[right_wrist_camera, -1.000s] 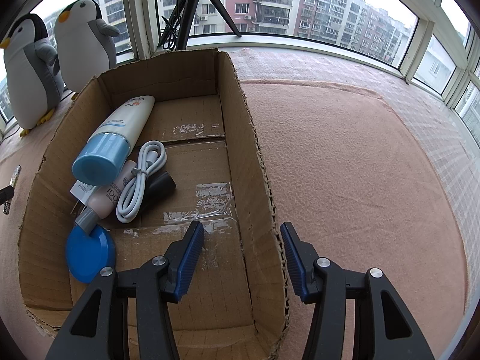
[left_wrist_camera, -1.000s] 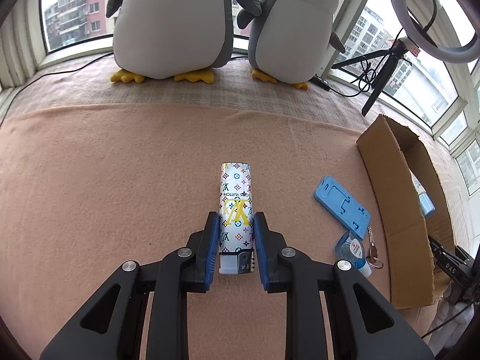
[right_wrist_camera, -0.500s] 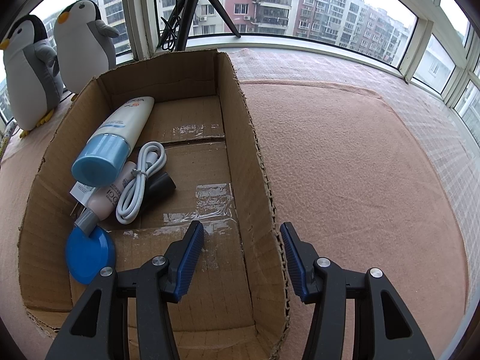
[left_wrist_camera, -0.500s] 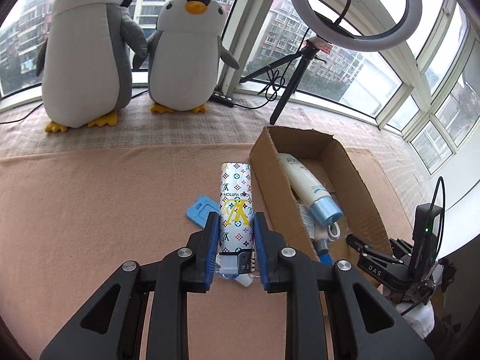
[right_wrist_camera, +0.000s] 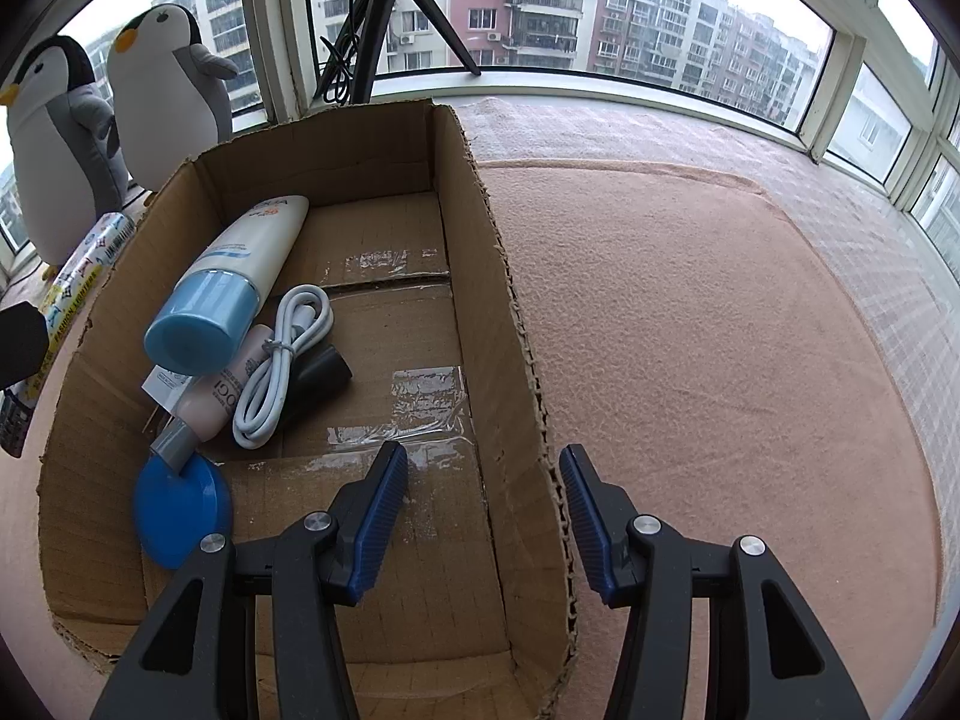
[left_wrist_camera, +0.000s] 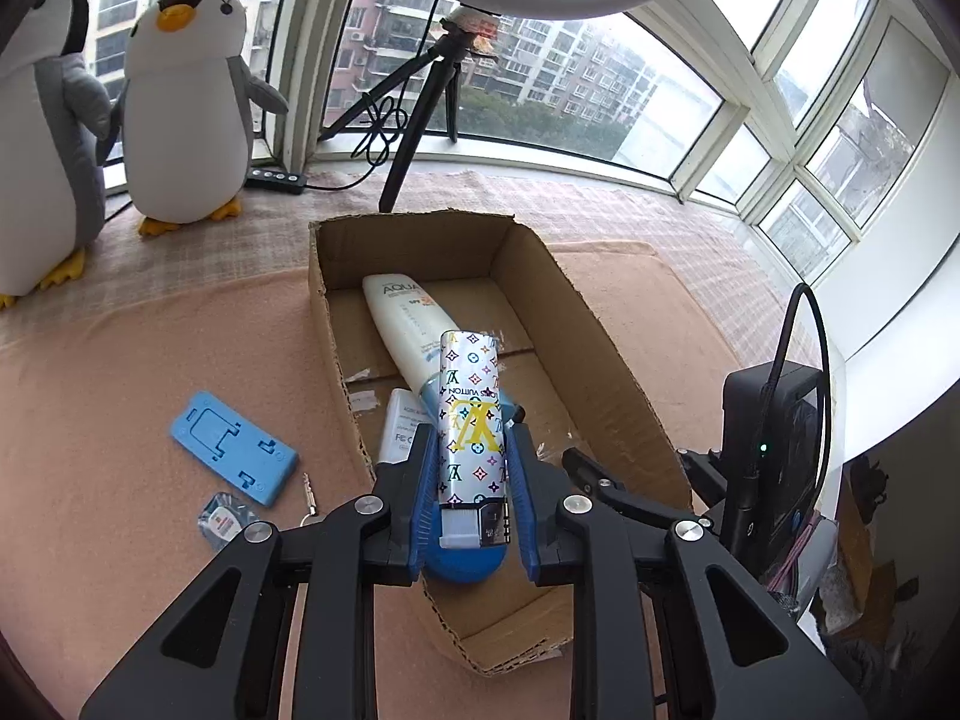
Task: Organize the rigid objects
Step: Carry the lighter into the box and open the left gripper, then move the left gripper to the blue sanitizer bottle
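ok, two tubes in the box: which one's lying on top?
The big white sunscreen tube with the light-blue cap; its cap end rests over the smaller pink grey-capped tube in the cardboard box.

A salmon-pink blanket covers the supporting surface, with a pale checked cloth beyond it toward the windows. Directly on the blanket lie an open cardboard box, a blue plastic holder, and just beside it a small clear keyring tag. Two plush penguins and a black tripod stand on the checked cloth.
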`<state>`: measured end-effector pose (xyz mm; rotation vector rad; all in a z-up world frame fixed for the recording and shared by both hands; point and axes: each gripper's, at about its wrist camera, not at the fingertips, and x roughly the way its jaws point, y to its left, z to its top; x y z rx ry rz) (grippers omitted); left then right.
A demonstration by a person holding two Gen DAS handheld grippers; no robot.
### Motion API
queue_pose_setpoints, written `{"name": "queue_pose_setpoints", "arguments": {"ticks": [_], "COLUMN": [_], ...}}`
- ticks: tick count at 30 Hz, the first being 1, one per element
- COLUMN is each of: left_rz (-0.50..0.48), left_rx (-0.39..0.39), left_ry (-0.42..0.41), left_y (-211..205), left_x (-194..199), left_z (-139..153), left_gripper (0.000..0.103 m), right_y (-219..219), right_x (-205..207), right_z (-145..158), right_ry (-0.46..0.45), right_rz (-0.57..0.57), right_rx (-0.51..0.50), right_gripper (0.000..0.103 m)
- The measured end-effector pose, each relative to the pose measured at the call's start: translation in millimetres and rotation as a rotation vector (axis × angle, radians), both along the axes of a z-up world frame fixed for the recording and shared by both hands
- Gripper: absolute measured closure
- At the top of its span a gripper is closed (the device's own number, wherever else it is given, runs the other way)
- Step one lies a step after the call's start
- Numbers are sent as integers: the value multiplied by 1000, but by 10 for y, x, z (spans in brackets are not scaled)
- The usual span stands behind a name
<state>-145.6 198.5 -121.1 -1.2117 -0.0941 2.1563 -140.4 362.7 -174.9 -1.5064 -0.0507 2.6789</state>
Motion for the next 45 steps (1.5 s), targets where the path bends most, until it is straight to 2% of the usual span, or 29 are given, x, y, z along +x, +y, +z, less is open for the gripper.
{"name": "queue_pose_setpoints", "arguments": {"ticks": [1, 3, 6, 12, 19, 25, 29, 37, 45], "left_rz": [-3, 8, 8, 41, 187, 280, 269, 212, 222], "left_rx": [-3, -8, -22, -20, 8, -29, -94, -219, -263], "left_ry": [-7, 21, 49, 47, -9, -39, -38, -20, -9], "left_y": [12, 5, -33, -212, -848, -1225, -1169, -777, -693], "left_x": [-6, 13, 26, -11, -247, -355, -308, -173, -164], "left_z": [2, 34, 63, 47, -22, -169, -257, -480, -596], "left_gripper": [53, 29, 29, 29, 29, 30, 30, 32, 47], "right_y": [-1, 1, -1, -11, -11, -11, -8, -12, -14], "right_x": [-1, 0, 0, -14, -26, -26, -25, -25, -23], "right_z": [-2, 0, 2, 0, -10, -11, -12, -16, -18], "right_ry": [0, 0, 1, -1, 0, 1, 1, -1, -1], "right_rz": [-1, -2, -3, -2, -3, -3, -4, -2, 0], "right_rx": [-1, -3, -4, -3, -3, -1, -2, -2, 0], "right_gripper": [55, 55, 55, 55, 55, 55, 55, 55, 53]}}
